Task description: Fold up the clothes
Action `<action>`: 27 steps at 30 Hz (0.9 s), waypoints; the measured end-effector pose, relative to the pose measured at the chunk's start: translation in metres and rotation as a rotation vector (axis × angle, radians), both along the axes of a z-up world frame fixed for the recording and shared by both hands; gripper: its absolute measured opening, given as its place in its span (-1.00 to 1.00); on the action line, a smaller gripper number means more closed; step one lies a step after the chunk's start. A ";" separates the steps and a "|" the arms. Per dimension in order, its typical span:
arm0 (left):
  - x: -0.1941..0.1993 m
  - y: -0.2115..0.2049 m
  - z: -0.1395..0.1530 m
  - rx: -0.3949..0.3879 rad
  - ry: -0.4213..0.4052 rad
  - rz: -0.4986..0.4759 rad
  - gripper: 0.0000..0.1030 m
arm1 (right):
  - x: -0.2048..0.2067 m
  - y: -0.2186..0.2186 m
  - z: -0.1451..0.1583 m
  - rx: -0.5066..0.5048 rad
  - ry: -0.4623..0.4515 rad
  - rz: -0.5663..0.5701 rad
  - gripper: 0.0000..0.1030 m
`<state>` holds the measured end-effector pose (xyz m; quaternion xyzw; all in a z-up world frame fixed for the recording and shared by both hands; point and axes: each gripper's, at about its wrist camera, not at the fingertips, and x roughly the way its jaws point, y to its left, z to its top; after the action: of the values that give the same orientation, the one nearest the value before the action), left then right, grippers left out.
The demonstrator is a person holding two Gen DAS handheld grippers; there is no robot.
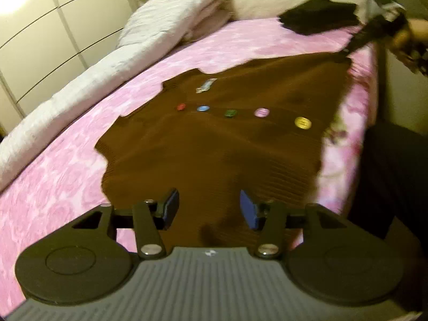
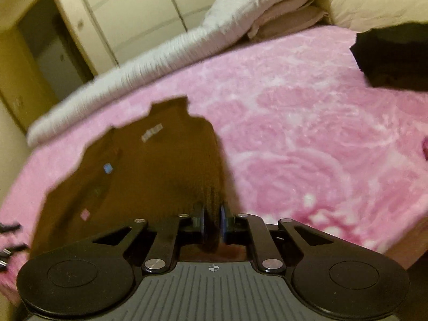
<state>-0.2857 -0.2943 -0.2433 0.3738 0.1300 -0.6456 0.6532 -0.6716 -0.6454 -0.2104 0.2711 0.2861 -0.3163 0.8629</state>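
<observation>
The brown cardigan is a ribbed knit garment lying spread flat on the pink bedcover, which has a plush pile with a pale rose pattern. In the left wrist view its front carries one row of five round buttons: red, blue, green, pink and yellow. One small pale label sits near the neckline, beyond the buttons.

Along the far left edge of the bed runs a white quilted duvet, bunched into a long roll. At the head of the bed lies one stack of folded white and beige bedding. One dark, soft garment lies crumpled at the far right of the bedcover, apart from the cardigan.

The left gripper is angled downward over the near hem of the cardigan. Its two blue-padded fingers stand apart, with nothing clamped between them.

The right gripper is also angled downward, at the right edge of the cardigan. Its fingers are drawn together and clamped on a ribbed fold of the knit. In the left wrist view this gripper appears at the far right corner of the garment, with the person's hand behind it.
</observation>
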 end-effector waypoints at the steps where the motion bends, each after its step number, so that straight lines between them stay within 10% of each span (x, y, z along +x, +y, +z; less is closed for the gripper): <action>1: -0.005 0.004 -0.002 0.007 -0.018 -0.010 -0.08 | 0.001 0.006 0.001 -0.043 0.037 -0.007 -0.69; 11: -0.022 0.030 -0.032 0.046 -0.056 -0.007 -0.09 | 0.045 0.099 -0.006 -0.234 0.038 0.293 -0.27; 16: -0.017 0.026 -0.037 0.031 -0.064 0.025 -0.74 | 0.098 0.154 -0.018 -0.318 0.067 0.569 0.03; 21: 0.005 0.024 -0.017 -0.029 0.038 0.071 -0.75 | 0.138 0.203 -0.036 -0.503 0.138 0.823 0.29; 23: 0.008 0.026 -0.010 -0.049 0.070 0.052 -0.60 | 0.151 0.218 -0.049 -0.598 0.194 0.915 0.30; 26: -0.002 0.029 -0.008 -0.057 0.076 0.000 0.19 | 0.167 0.228 -0.067 -0.711 0.268 0.970 0.25; 27: -0.007 0.030 -0.010 -0.054 0.070 -0.019 0.19 | 0.172 0.227 -0.068 -0.712 0.273 0.975 -0.09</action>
<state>-0.2929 -0.2642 -0.2529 0.3345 0.1318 -0.6677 0.6519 -0.4995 -0.4184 -0.2784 -0.2385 0.3617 0.0066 0.9012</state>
